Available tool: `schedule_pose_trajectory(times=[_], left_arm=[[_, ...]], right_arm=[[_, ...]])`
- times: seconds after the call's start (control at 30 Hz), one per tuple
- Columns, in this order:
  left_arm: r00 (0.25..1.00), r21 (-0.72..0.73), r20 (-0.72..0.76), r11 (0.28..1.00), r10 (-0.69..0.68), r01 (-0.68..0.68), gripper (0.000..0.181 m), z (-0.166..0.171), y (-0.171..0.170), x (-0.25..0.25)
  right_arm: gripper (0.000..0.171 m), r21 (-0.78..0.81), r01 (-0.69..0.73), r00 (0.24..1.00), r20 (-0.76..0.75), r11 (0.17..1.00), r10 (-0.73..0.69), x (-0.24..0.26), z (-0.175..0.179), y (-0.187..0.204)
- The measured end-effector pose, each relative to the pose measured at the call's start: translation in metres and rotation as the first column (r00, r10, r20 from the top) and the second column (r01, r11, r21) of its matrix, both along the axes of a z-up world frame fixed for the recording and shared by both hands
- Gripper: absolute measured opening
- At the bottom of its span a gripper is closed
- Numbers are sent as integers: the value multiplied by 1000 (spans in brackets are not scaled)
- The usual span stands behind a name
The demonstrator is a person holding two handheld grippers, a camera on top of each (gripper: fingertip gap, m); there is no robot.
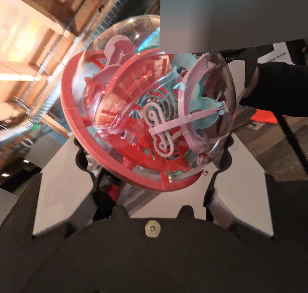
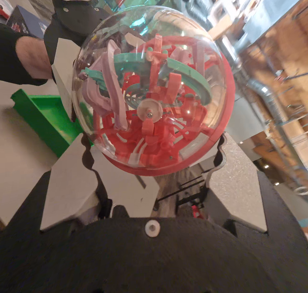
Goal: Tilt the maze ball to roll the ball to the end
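The maze ball [image 1: 133,111] is a clear sphere with a red ring around it and red, pink and teal tracks inside. It is held up in the air, tilted. My left gripper [image 1: 153,145] is shut on it, its white fingers [image 1: 66,168] pressing the ring and shell from both sides. My right gripper [image 2: 153,140] is shut on the maze ball [image 2: 166,135] from the opposite side. A small steel ball [image 2: 149,114] sits on a clear disc near the middle. The right gripper [image 1: 248,72] shows behind the sphere in the left wrist view, and the left gripper [image 2: 66,60] in the right wrist view.
A green tray [image 2: 45,115] lies on the white table [image 2: 20,151] below the left side of the sphere. A black-gloved hand [image 1: 275,85] holds the right gripper. An orange object [image 1: 265,116] lies on the table. Wooden beams and metal ducts fill the background.
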State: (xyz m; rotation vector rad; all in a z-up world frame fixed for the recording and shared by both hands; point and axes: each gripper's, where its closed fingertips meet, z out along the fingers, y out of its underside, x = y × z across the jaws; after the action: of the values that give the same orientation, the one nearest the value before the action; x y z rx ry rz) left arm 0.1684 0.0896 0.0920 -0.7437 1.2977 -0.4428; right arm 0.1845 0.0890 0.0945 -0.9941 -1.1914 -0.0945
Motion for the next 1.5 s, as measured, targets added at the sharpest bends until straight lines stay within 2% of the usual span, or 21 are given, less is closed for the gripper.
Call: schedule_pose_trajectory(times=[0.2, 0.4, 0.6, 0.8, 0.9, 1.0, 1.17, 1.27, 1.33, 1.4, 1.43, 1.5], left_arm=[[996, 279, 37, 956, 87, -94, 158, 67, -71, -30], [983, 432, 74, 883, 169, -185, 158, 114, -111, -60], [958, 535, 86, 799, 273, -276, 158, 140, -150, -84], [912, 647, 92, 672, 401, -360, 157, 150, -187, -99], [887, 680, 96, 621, 451, -390, 158, 159, -196, -104], [863, 667, 89, 614, 497, -422, 158, 164, -193, -109], [844, 659, 98, 601, 527, -452, 158, 146, -197, -111], [848, 640, 103, 618, 520, -457, 158, 136, -211, -105], [851, 628, 106, 629, 515, -459, 158, 142, -214, -106], [834, 529, 92, 683, 544, -504, 158, 155, -174, -128], [834, 455, 90, 723, 544, -520, 158, 153, -152, -141], [868, 286, 123, 820, 481, -496, 158, 134, -130, -158]], right_arm=[[146, 270, -31, 998, 54, 962, 17, -28, 66, -69], [147, 407, -105, 994, 66, 907, 86, -58, 111, -105], [147, 490, -191, 981, 60, 850, 186, -82, 135, -138], [147, 609, -250, 960, 51, 753, 276, -94, 145, -174], [146, 594, -311, 932, 37, 741, 362, -104, 153, -172], [146, 542, -363, 906, 17, 758, 422, -112, 154, -163], [146, 530, -403, 889, 31, 746, 458, -115, 135, -168], [147, 534, -423, 878, 41, 732, 477, -108, 127, -187], [147, 468, -488, 842, 30, 737, 539, -118, 133, -178], [147, 318, -538, 824, 3, 780, 567, -145, 137, -134], [147, 253, -560, 814, -8, 789, 581, -155, 132, -118], [148, 120, -597, 796, -32, 793, 604, -171, 110, -101]])
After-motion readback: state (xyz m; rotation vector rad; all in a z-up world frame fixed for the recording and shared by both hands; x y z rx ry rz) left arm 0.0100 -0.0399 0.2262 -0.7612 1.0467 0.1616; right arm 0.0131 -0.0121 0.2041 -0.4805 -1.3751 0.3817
